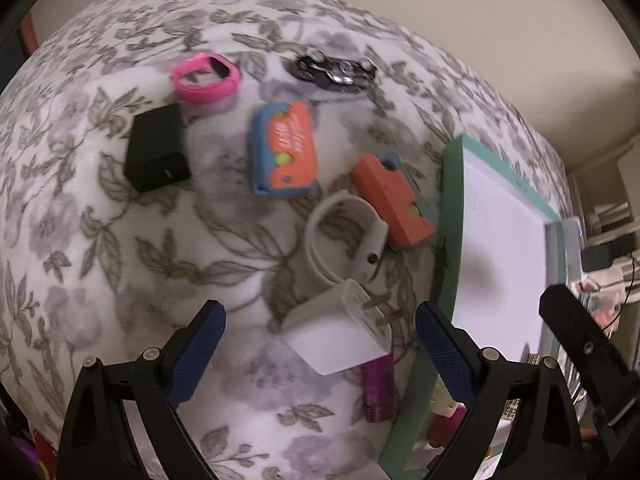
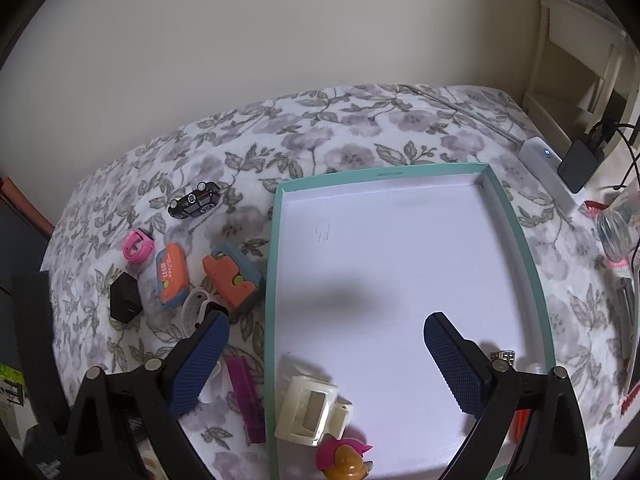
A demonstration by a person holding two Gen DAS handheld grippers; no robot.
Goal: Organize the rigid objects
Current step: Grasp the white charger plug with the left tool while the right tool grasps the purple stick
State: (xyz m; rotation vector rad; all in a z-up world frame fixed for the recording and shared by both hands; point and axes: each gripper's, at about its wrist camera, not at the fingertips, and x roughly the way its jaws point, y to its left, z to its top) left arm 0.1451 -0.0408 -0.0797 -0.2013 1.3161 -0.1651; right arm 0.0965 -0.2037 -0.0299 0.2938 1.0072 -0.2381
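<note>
On the flowered bedspread, in the left wrist view, lie a pink band (image 1: 206,78), a black toy car (image 1: 334,70), a black box (image 1: 158,148), two orange-and-blue cases (image 1: 284,148) (image 1: 394,200), a white band (image 1: 344,240) and a purple piece (image 1: 378,388). My left gripper (image 1: 320,312) is open, its fingers on either side of a white plug charger (image 1: 340,332), not touching it. My right gripper (image 2: 326,320) hangs open and empty over the teal-rimmed tray (image 2: 272,280). The tray holds a cream case (image 2: 312,410), a pink-hatted toy figure (image 2: 344,460) and a small patterned piece (image 2: 503,357).
A white power strip (image 2: 552,172) with a black adapter (image 2: 580,164) and cables lies right of the tray, beside a clear jar (image 2: 618,228). A wall stands behind the bed. The bedspread drops off at the left edge.
</note>
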